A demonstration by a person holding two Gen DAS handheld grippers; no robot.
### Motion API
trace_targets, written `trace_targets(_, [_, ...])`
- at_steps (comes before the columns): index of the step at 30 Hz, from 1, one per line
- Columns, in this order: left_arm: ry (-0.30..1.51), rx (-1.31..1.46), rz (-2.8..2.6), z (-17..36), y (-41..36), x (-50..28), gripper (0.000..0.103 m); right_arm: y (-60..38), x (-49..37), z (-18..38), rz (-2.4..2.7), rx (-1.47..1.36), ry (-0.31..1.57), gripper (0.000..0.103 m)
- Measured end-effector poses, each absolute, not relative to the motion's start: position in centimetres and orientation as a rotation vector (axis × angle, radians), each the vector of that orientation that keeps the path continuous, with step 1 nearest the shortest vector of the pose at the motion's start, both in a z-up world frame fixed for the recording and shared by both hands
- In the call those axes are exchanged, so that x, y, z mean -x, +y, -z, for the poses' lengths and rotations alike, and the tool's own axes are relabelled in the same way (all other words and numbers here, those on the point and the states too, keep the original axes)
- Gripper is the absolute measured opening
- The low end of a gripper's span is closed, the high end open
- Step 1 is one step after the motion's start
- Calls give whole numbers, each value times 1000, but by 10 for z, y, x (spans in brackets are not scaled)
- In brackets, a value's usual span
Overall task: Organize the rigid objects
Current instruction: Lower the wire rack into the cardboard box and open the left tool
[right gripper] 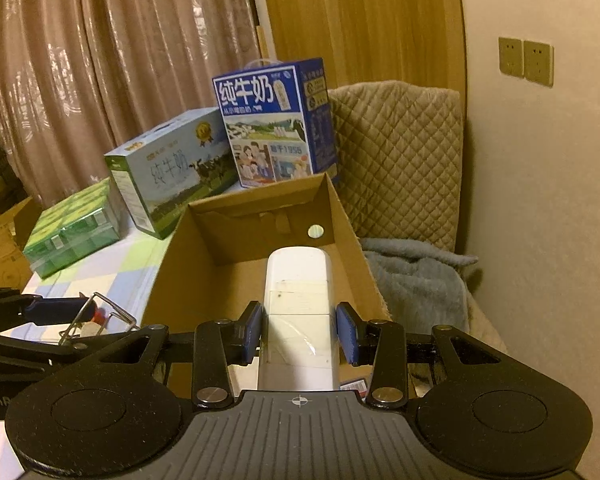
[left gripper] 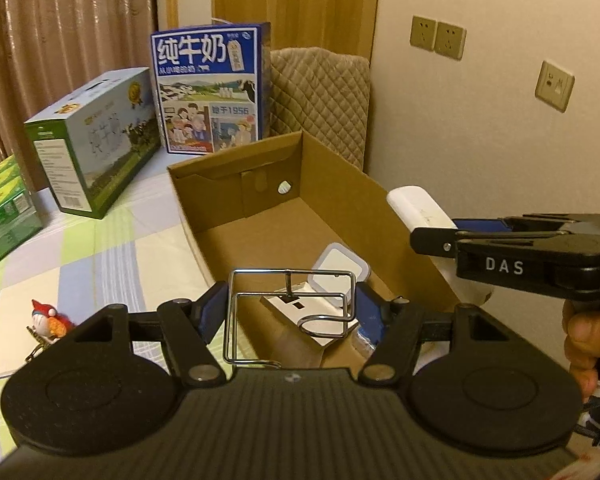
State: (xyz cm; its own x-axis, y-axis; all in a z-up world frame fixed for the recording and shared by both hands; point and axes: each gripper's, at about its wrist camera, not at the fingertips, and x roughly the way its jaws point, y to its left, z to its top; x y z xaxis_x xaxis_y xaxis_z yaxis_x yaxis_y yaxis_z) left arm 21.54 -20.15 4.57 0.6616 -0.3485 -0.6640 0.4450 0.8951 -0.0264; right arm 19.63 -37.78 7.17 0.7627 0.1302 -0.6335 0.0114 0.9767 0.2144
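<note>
Cardboard box [left gripper: 340,184] sits on checked tablecloth [left gripper: 100,248]; curtains [left gripper: 60,40] behind.

Cardboard box [left gripper: 340,184] sits at the bed's [left gripper: 100,248] right edge w/ a small lidded container [left gripper: 340,264] inside it. Milk cartons [left gripper: 210,88] stand behind the box, toward the far edge. Toy figure [left gripper: 48,316] lies left of the box, near edge.
</note>
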Motion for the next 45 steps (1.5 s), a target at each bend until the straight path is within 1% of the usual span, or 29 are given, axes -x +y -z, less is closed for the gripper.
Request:
trace_targets(8, [749,-156,469,-30,-216,-234,63,-383,-212,-56,-66,-227,732,37])
trace_targets(19, [766,-135,469,-22,-215,-258,63,-385,-226,-45,-68,-240,760,37])
trace_targets(30, [793,-124,488,-12,-218,-265,63,-386,-228,-39,-63,-251,770,37])
trace_targets(31, [792,-124,482,-11,-218,-266,64,-387,-228,-38,-62,-253,771,37])
trace_targets(32, [789,-127,477,-11,-219,-265,70,-387,-229,-38,-61,-254,772,37])
trace_targets(33, [786,-127,475,-12,-218,-265,72,-387,-228,-38,-61,-254,773,37])
trace_targets(45, [759,-101,422,-26,-194,-258,72,-385,-223,-41,-63,-263,769,37])
